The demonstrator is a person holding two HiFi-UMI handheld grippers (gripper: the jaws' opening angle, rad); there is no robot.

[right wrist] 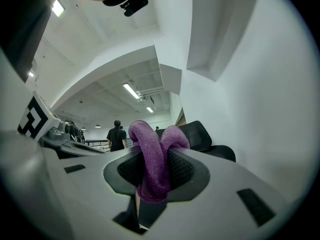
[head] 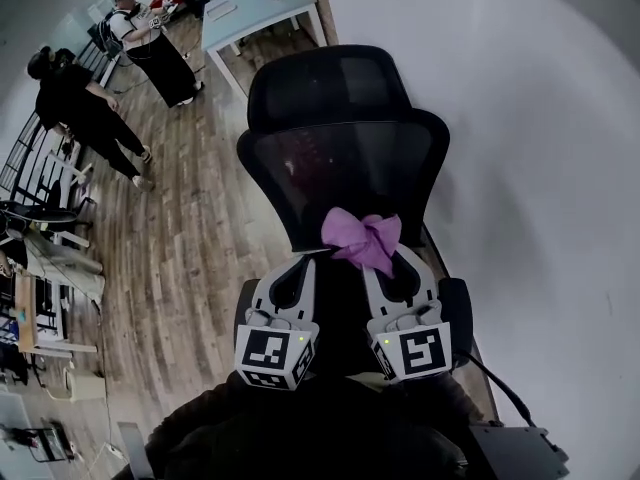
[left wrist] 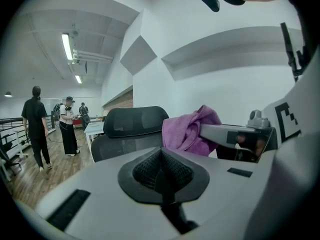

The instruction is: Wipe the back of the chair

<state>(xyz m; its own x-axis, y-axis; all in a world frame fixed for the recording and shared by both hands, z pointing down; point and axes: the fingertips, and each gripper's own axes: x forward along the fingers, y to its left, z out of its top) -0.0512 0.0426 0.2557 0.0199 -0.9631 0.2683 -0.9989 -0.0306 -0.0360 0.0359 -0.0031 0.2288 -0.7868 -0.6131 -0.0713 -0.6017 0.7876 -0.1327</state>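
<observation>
Right claw [head: 386, 260] clamped on bunched purple cloth [head: 362, 238], cloth fronting the chair back [head: 345, 163] just ahead, likely readied for wiping; left claw [head: 302, 266] pinched together, empty, idle alongside.

The head camera sits above the person and faces steeply down. It sees the chair [head: 340, 158] from over its top at mid-frame, with the left gripper [head: 298, 268] and right gripper [head: 395, 273] close beneath. The left gripper [left wrist: 161, 166] camera rides just behind its jaws and looks roughly level across the room. The chair [left wrist: 135, 124] stands near ahead, and the right gripper [left wrist: 235, 136] enters from the right. The right gripper [right wrist: 155, 171] camera tilts upward toward the ceiling lights [right wrist: 131, 90], with the wall [right wrist: 250, 84] close on its right. All three views share the chair [right wrist: 202, 134] and the purple cloth [head: 362, 238] [left wrist: 187, 131] [right wrist: 152, 169]. The head view and left gripper view also share two standing people [head: 75, 108] [left wrist: 37, 126].
</observation>
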